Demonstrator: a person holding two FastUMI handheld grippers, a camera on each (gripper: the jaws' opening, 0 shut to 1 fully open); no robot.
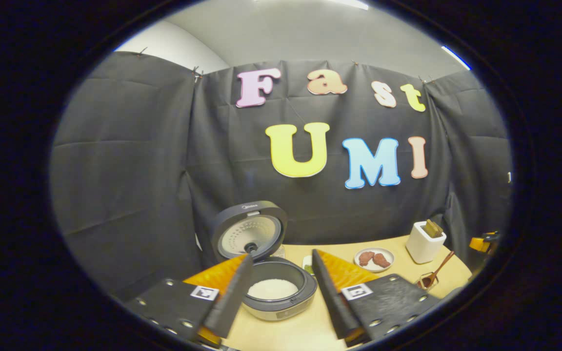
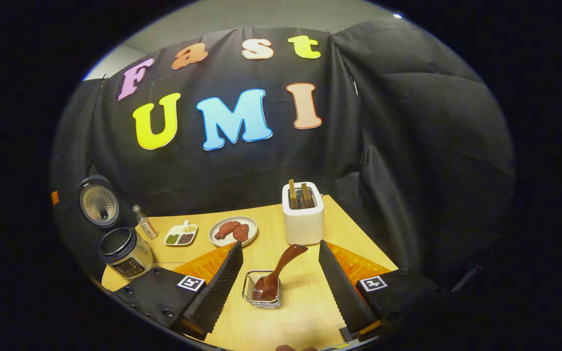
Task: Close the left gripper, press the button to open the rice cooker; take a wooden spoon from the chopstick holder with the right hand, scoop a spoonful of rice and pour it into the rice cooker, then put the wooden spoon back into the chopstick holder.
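The rice cooker (image 1: pixel 278 292) stands open on the wooden table, its lid (image 1: pixel 249 231) tipped up behind and white rice (image 1: pixel 272 288) in the pot. My left gripper (image 1: pixel 282 255) is open just in front of the pot, touching nothing. In the right gripper view the wooden spoon (image 2: pixel 276 273) leans in the wire chopstick holder (image 2: pixel 261 295), bowl down, handle up to the right. My right gripper (image 2: pixel 279 244) is open, its fingers to either side of the holder and clear of it. The cooker (image 2: pixel 125 251) is far left there. The spoon (image 1: pixel 437 273) also appears at the right in the left gripper view.
A white toaster (image 2: pixel 303 212) with toast stands behind the holder. A plate of meat (image 2: pixel 233 230), a small divided dish (image 2: pixel 181 235) and a little bottle (image 2: pixel 144 222) sit along the back of the table (image 2: pixel 300 312). Black cloth walls close in behind and to the right.
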